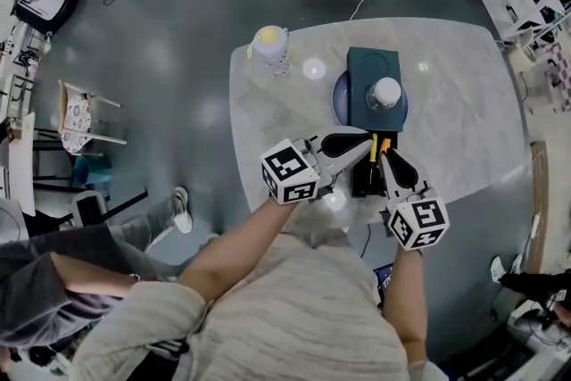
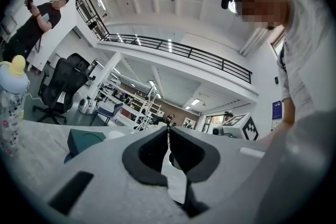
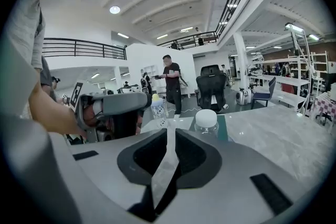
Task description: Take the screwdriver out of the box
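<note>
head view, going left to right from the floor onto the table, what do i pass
small chair → shoe → baby bottle → teal box

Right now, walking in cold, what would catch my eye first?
Probably the two hand-held tools with checkered marker cubes: the left gripper and right gripper, both closed and empty, meet over a black box at the near edge of the table, where a yellow screwdriver handle shows. Behind them, a white-capped bottle and a teal box sit on a blue plate, and a baby bottle stands at the far left corner.
</note>
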### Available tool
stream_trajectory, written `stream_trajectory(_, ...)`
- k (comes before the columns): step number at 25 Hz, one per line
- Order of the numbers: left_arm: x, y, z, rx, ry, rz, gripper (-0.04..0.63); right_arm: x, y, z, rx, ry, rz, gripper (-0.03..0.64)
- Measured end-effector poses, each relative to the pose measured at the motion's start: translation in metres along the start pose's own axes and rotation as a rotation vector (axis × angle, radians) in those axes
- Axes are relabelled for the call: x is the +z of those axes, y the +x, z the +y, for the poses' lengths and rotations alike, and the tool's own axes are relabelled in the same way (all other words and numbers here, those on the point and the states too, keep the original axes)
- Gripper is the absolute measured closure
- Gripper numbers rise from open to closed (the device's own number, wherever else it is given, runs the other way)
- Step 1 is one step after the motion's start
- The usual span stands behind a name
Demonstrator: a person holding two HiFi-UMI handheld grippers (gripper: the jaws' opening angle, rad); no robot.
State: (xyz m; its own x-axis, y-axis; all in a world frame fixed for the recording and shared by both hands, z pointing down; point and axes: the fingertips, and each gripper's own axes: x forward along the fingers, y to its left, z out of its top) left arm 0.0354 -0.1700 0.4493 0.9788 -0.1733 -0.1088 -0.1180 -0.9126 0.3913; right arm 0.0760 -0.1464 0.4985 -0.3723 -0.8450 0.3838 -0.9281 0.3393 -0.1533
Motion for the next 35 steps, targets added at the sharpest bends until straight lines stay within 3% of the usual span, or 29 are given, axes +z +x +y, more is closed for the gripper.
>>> stream_trajectory(10,-0.005,-0.010,0.015,0.012,-0.023,-0.008,0.572,-0.028,0.026,-0.008,-0.040,0.027,0.095,0.601)
stream_trajectory(14,-0.006,-0.015,0.024,0.022,-0.034,-0.013,0.572,-0.038,0.038,-0.014,-0.066,0.067,0.127,0.540)
stream_trajectory(18,-0.006,-0.016,0.029,0.026,-0.044,-0.019,0.572,-0.053,0.047,-0.025,-0.105,0.084,0.179,0.526)
stream_trajectory(35,-0.005,-0.020,0.052,0.038,-0.071,-0.013,0.572,-0.100,0.089,-0.051,-0.206,0.174,0.366,0.506)
